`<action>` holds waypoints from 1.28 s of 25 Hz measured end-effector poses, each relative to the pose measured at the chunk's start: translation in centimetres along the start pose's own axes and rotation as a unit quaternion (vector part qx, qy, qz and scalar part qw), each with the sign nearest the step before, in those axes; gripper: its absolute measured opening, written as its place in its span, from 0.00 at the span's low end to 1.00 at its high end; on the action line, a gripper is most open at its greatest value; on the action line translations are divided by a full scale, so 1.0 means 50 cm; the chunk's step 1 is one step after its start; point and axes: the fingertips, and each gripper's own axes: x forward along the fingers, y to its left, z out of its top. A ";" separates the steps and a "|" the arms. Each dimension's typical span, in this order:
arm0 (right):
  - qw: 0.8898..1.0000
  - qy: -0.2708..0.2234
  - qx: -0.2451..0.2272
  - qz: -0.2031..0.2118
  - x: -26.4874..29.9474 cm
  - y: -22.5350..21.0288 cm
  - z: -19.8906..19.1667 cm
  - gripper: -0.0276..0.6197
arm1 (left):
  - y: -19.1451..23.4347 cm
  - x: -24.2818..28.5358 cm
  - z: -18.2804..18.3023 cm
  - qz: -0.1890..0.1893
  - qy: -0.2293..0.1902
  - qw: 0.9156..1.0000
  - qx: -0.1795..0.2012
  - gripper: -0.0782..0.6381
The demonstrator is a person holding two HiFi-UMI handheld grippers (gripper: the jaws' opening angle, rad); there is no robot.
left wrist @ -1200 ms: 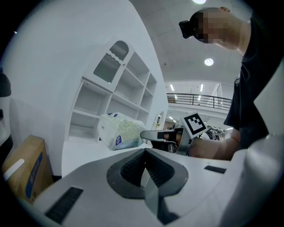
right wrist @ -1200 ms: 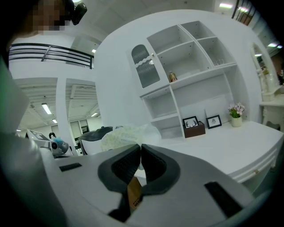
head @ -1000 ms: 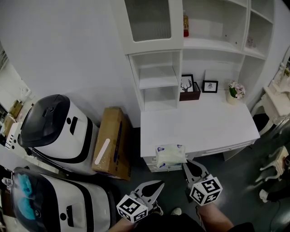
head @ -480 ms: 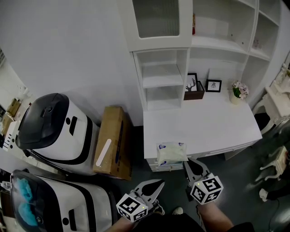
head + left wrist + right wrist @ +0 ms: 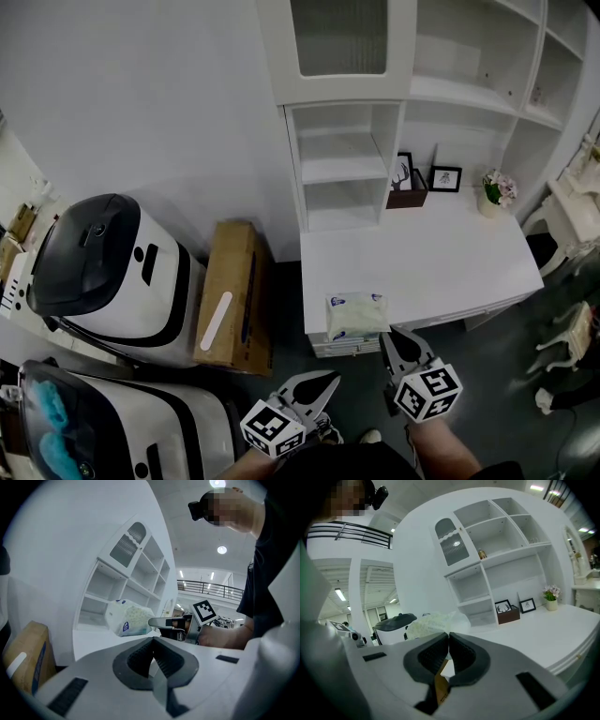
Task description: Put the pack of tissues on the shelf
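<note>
Right gripper (image 5: 392, 337) pinches tissue pack (image 5: 355, 315) (pinched edge hidden behind jaws); left gripper (image 5: 329, 381) closed, empty.

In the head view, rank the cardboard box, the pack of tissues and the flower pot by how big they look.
Largest: cardboard box.
Then: pack of tissues.
Smallest: flower pot, though it sits farther from the camera.

Before me: a white tabletop (image 5: 422, 258) and shelf unit (image 5: 339, 155) against a white wall (image 5: 141, 94), above a dark floor (image 5: 497, 370).
</note>
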 end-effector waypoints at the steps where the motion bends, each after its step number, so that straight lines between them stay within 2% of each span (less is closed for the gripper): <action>1: 1.000 -0.001 0.001 -0.002 0.005 0.001 0.001 0.05 | 0.006 -0.001 0.001 -0.001 0.000 1.000 0.000 0.12; 15: 1.000 -0.018 -0.001 -0.020 0.038 0.036 0.013 0.05 | 0.049 -0.041 0.018 -0.018 -0.003 1.000 0.013 0.12; 25: 1.000 -0.022 -0.003 -0.014 0.036 0.051 0.021 0.05 | 0.044 -0.066 0.024 -0.007 -0.014 1.000 0.016 0.12; 32: 1.000 -0.022 -0.004 0.000 0.059 0.029 0.037 0.05 | 0.058 -0.054 0.032 0.011 -0.020 1.000 0.016 0.12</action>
